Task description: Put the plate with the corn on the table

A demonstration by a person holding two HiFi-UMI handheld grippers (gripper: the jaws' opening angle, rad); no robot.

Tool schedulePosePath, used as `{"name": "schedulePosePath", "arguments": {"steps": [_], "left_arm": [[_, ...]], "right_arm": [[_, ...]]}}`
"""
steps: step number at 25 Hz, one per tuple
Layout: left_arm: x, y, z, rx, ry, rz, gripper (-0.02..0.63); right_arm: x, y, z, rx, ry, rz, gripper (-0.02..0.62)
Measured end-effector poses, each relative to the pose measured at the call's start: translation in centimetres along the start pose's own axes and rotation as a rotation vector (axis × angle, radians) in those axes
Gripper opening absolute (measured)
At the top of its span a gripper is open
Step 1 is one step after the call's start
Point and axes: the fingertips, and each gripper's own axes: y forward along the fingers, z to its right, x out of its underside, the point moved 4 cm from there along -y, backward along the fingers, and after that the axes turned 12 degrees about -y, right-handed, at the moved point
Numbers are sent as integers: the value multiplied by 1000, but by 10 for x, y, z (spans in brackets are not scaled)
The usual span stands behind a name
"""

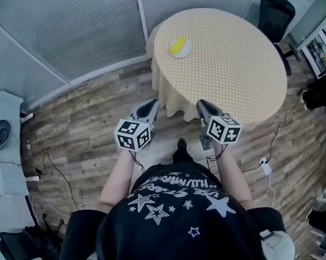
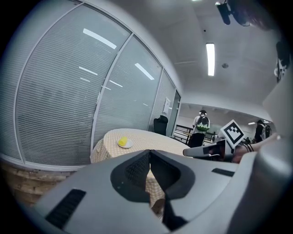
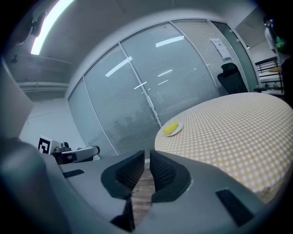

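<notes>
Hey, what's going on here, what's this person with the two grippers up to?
A person stands at a round table covered with a yellow checked cloth, holding a gripper in each hand. The left gripper and the right gripper hang just short of the table's near edge, both shut with nothing between their jaws. The plate with the corn already sits on the far side of the table, well away from both grippers, and neither touches it.

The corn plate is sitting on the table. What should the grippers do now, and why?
Probably just draw both back and stop. The plate with the corn rests on the table, and the left gripper and right gripper hold nothing.
</notes>
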Motion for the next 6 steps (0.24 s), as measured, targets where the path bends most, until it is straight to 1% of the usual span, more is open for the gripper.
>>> {"name": "schedulePosePath", "arguments": {"steps": [6], "left_arm": [[14,-45,18,5,35,10,8]], "right_arm": [[15,-36,-32,17,-18,28,51]]}}
